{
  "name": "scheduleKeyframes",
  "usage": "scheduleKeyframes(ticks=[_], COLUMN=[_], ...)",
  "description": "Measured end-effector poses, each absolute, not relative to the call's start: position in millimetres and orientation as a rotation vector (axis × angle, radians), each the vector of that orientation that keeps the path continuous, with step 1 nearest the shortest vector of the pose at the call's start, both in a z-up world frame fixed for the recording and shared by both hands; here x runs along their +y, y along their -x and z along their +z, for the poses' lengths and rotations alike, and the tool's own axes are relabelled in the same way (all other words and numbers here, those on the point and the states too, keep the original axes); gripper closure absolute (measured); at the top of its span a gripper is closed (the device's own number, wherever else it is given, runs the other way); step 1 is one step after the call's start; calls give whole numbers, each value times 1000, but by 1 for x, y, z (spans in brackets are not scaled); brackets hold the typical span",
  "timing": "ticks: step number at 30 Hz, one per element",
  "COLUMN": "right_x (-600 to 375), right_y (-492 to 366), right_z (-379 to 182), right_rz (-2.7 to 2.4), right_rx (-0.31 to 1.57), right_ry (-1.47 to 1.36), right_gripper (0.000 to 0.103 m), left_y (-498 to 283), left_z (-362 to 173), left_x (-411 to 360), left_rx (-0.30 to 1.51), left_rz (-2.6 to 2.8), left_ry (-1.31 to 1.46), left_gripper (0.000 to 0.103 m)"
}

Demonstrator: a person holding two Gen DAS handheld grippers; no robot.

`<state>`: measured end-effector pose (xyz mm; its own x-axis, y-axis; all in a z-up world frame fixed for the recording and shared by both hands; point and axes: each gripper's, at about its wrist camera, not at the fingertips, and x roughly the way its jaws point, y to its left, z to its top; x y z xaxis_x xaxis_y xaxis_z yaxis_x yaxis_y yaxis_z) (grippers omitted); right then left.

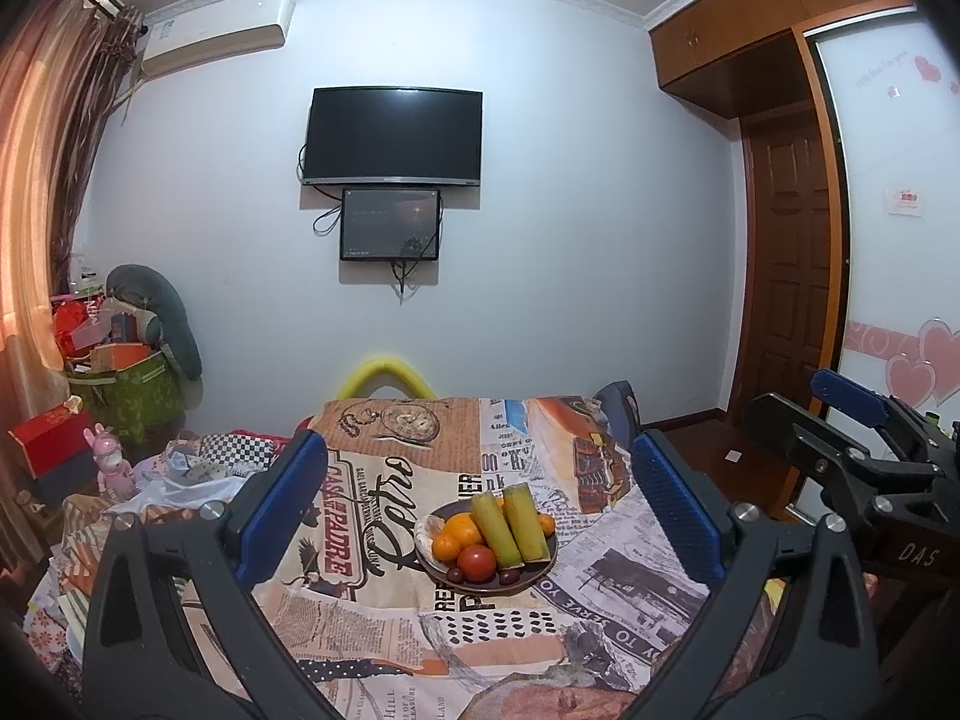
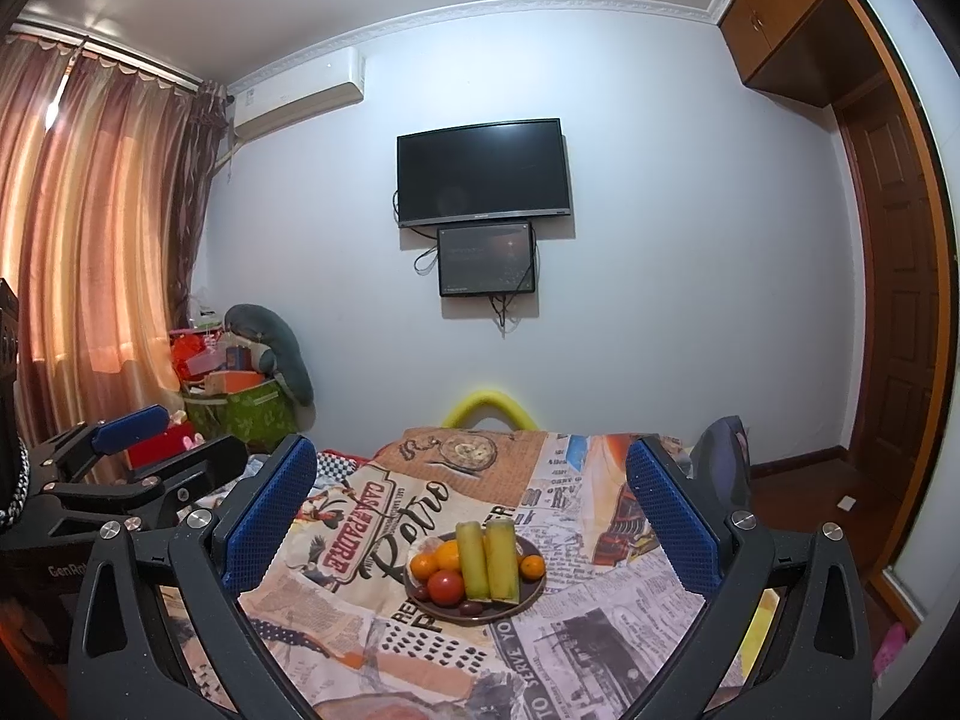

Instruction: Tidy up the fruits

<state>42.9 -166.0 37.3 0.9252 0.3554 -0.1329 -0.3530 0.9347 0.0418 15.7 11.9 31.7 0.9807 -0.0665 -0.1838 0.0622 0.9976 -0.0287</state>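
A dark plate (image 1: 528, 582) (image 2: 531, 597) sits mid-table on a printed cloth. It holds two green-yellow cane pieces (image 1: 510, 521) (image 2: 487, 558), oranges (image 1: 456, 537) (image 2: 432, 561), a red tomato (image 1: 478, 561) (image 2: 446, 587) and small dark fruits (image 1: 510, 577) (image 2: 471, 605). My left gripper (image 1: 480, 504) is open and empty, held above the near table, short of the plate. My right gripper (image 2: 471, 501) is open and empty, likewise short of the plate. Each gripper shows at the edge of the other's view, the right one (image 1: 852, 414) and the left one (image 2: 138, 429).
The table cloth (image 1: 384, 618) (image 2: 600, 630) covers the table. A yellow chair back (image 1: 387, 375) (image 2: 489, 405) stands behind the far edge. A cluttered bed and green box (image 1: 126, 390) lie to the left. A TV (image 1: 393, 135) hangs on the wall.
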Motion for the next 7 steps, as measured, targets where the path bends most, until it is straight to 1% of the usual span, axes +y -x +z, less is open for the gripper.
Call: scheduleKeyframes(ticks=[7], right_x=[-170], right_y=[-53], right_z=[31], right_rz=[351], right_rx=[168], right_ry=[-31], right_gripper=[0], left_y=[-28], left_z=[26], left_x=[15], left_rx=[212], left_rz=[-60], left_ry=[40], left_gripper=[0])
